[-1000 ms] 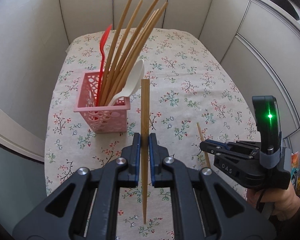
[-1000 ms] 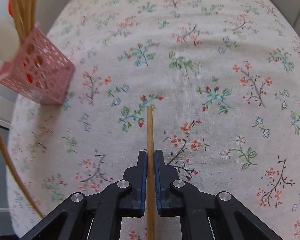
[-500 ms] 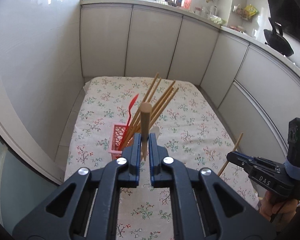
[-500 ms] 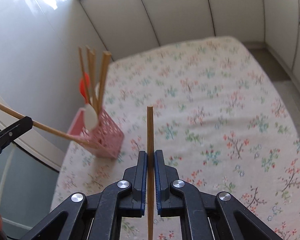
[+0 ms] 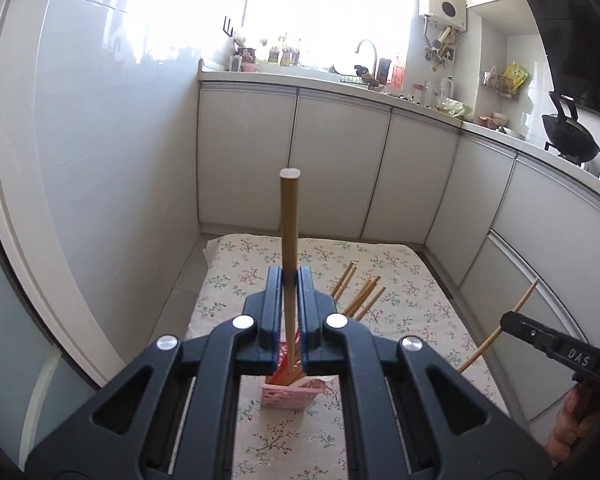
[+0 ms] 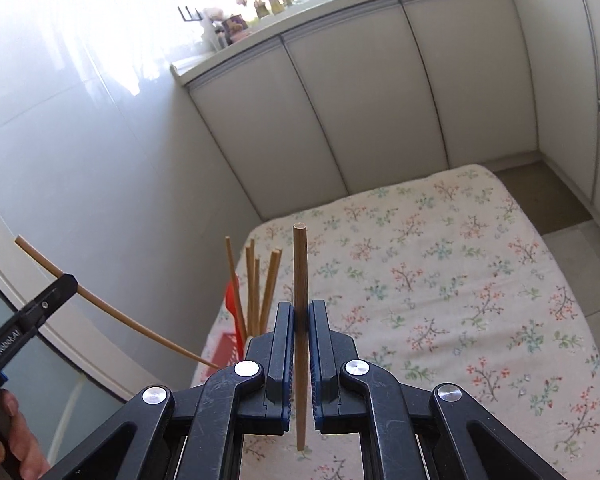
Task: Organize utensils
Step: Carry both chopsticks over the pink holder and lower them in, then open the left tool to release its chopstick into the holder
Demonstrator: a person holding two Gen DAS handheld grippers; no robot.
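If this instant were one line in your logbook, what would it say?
left gripper: shut on chopstick | right gripper: shut on second chopstick | pink basket: holds chopsticks, red utensil | both above floral tablecloth

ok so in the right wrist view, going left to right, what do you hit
left gripper holding a chopstick → red utensil in the pink basket → upright chopsticks → held chopstick in the right gripper → floral tablecloth

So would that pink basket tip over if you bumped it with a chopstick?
Probably, yes. The pink basket looks small, thin and holey, so likely light. The tall chopsticks in it lean out far above its rim, which probably makes it top-heavy.
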